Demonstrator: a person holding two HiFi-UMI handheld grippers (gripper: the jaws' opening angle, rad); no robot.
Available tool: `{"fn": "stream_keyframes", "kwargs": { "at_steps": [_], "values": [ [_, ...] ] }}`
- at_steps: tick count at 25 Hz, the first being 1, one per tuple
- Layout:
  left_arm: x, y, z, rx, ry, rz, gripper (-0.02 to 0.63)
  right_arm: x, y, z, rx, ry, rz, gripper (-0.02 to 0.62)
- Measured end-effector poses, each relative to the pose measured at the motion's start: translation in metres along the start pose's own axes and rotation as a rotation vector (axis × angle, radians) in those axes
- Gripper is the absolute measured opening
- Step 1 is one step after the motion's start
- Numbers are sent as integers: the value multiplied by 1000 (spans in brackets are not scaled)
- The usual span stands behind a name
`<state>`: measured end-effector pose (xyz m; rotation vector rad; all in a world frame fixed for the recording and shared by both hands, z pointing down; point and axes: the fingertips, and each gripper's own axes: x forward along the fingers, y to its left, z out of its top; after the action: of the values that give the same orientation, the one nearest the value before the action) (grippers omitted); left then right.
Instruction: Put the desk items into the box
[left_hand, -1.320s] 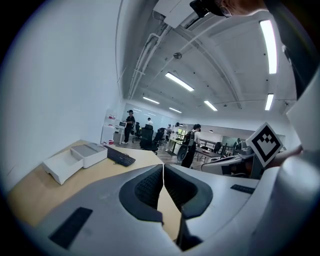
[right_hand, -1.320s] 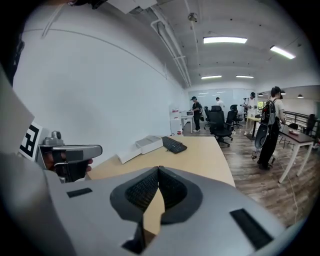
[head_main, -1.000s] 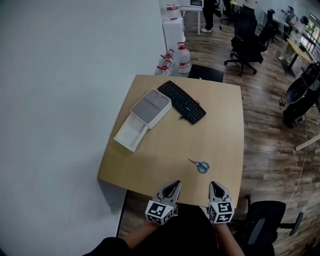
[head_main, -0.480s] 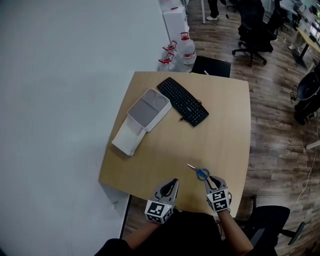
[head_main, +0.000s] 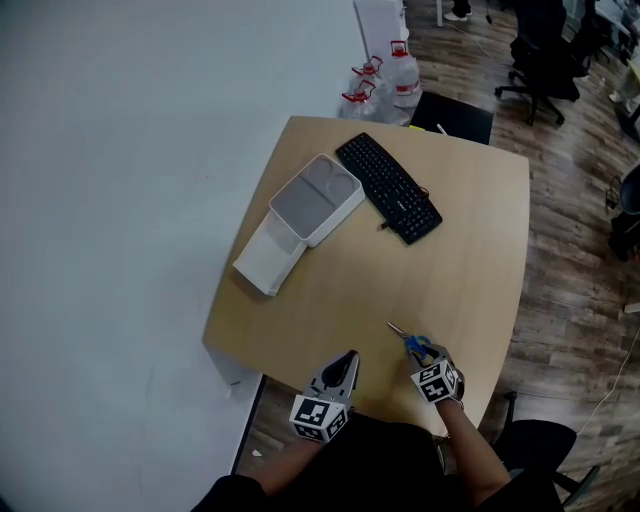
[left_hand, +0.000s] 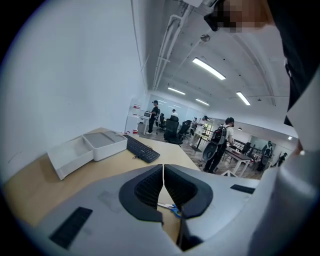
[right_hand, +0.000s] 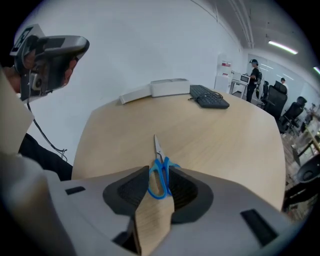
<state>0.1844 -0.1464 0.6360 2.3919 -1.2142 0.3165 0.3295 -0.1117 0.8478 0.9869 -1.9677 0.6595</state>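
Small blue-handled scissors (head_main: 413, 345) lie on the wooden desk (head_main: 350, 300) near its front edge, blades pointing away. My right gripper (head_main: 424, 358) points steeply down over them. Its jaws have just been opening and stand open around the blue handles (right_hand: 159, 175), which lie on the desk between the pads. My left gripper (head_main: 349, 358) hovers to the left at the front edge, jaws shut (left_hand: 163, 172) with nothing in them. The white box (head_main: 315, 198) stands at the far left of the desk, its lid (head_main: 268, 262) lying beside it.
A black keyboard (head_main: 388, 188) lies right of the box at the back. Water jugs (head_main: 385, 80) and a white cabinet stand beyond the desk. Office chairs (head_main: 545, 60) and people fill the room behind. A white wall runs along the left.
My right gripper has dropped down onto the scissors and its jaws went from shut to open around the handles. My left gripper has sunk a little toward the desk edge.
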Motion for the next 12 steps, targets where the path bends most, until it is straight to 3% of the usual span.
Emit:
{"fn": "stream_keyframes", "kwargs": {
  "at_steps": [6, 12],
  "values": [
    [-2, 23, 8, -25, -12, 80, 20, 26, -9, -12, -126, 101, 18, 186],
    [-18, 25, 0, -55, -18, 101, 20, 31, -11, -17, -102, 109, 10, 187]
  ]
}}
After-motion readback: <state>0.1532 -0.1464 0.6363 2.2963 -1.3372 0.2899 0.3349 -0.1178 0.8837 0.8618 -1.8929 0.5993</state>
